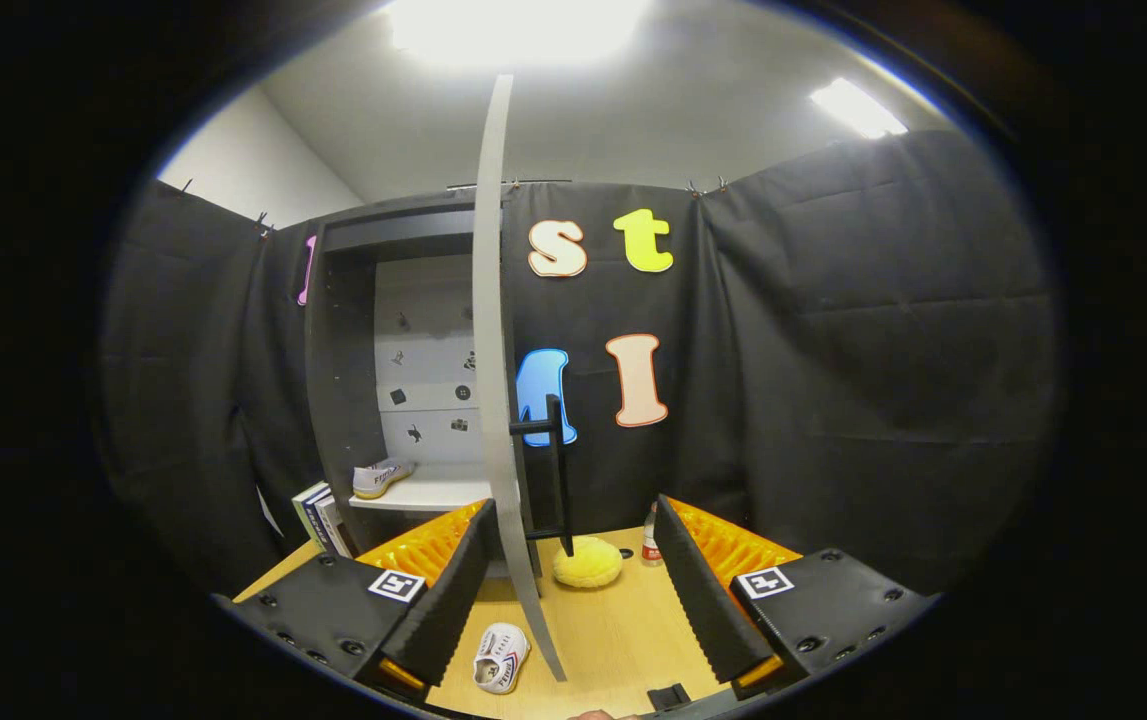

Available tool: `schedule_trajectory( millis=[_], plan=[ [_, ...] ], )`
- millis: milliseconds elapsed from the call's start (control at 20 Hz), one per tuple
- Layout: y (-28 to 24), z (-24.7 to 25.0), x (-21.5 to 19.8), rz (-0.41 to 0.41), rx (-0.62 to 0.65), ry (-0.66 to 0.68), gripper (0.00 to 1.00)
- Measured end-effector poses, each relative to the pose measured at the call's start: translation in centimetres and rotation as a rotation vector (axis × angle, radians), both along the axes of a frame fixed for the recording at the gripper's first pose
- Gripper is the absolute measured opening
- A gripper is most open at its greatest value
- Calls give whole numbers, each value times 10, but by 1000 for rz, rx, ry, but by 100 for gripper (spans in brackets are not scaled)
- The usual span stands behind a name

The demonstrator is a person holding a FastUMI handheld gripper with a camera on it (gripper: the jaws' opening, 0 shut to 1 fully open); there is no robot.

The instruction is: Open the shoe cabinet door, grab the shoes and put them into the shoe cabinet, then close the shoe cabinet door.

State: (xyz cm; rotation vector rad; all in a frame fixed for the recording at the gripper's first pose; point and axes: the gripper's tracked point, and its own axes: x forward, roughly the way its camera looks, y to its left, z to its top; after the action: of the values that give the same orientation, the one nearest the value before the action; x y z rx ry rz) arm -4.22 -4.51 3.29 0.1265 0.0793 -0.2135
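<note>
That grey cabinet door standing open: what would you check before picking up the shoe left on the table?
1. Grey cabinet door swung open, edge-on between the tool's fingers: ok.
2. Tool open and holding nothing: ok.
3. One white shoe already on the white shelf inside the dark cabinet: ok.
4. Second white shoe on the wooden table, between the fingers beside the door's lower edge: not yet stored.
5. Room on the shelf beside the first shoe: ok.
6. Fluffy yellow ball sits beyond the shoe, apart from it: ok.
</note>
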Motion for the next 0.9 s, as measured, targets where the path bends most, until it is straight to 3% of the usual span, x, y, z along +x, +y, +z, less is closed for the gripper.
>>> schedule_trajectory(
  millis=[100,600,900],
  plan=[
    [23,1,-2,22,12,-1,97],
    [129,-52,34,178,48,114,98],
    [179,-138,64,245,41,275,98]
  ],
)
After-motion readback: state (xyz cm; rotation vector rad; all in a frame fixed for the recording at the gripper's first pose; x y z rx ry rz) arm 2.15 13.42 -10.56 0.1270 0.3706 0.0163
